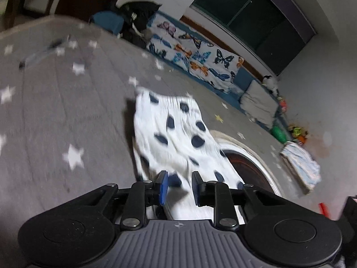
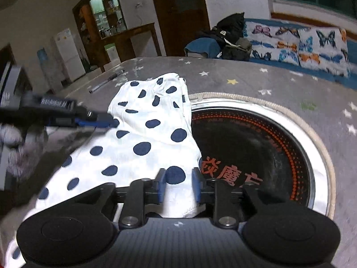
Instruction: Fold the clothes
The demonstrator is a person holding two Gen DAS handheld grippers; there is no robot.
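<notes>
A white garment with dark blue dots [image 1: 174, 129] [image 2: 142, 134] lies crumpled on the grey star-patterned table cover [image 1: 55, 111] [image 2: 290, 82]. Its right edge overlaps the round hob. My left gripper [image 1: 180, 185] hangs low over the garment's near end. Its blue pads stand a little apart, with cloth in the gap and no visible pinch. In the right wrist view the left gripper [image 2: 111, 121] comes in from the left, its tips at the garment's left edge. My right gripper [image 2: 178, 184] is over the near right part, jaws apart and cloth loose between them.
A round black hob with red lettering and a steel rim [image 2: 256, 147] [image 1: 247, 167] is set into the table. A pen [image 2: 107, 82] lies at the far left. Folded clothes [image 1: 301, 167] are stacked on the right. A butterfly-cushioned bench [image 2: 296, 42] runs behind. A fuzzy sleeve [image 2: 20, 154] shows at the left.
</notes>
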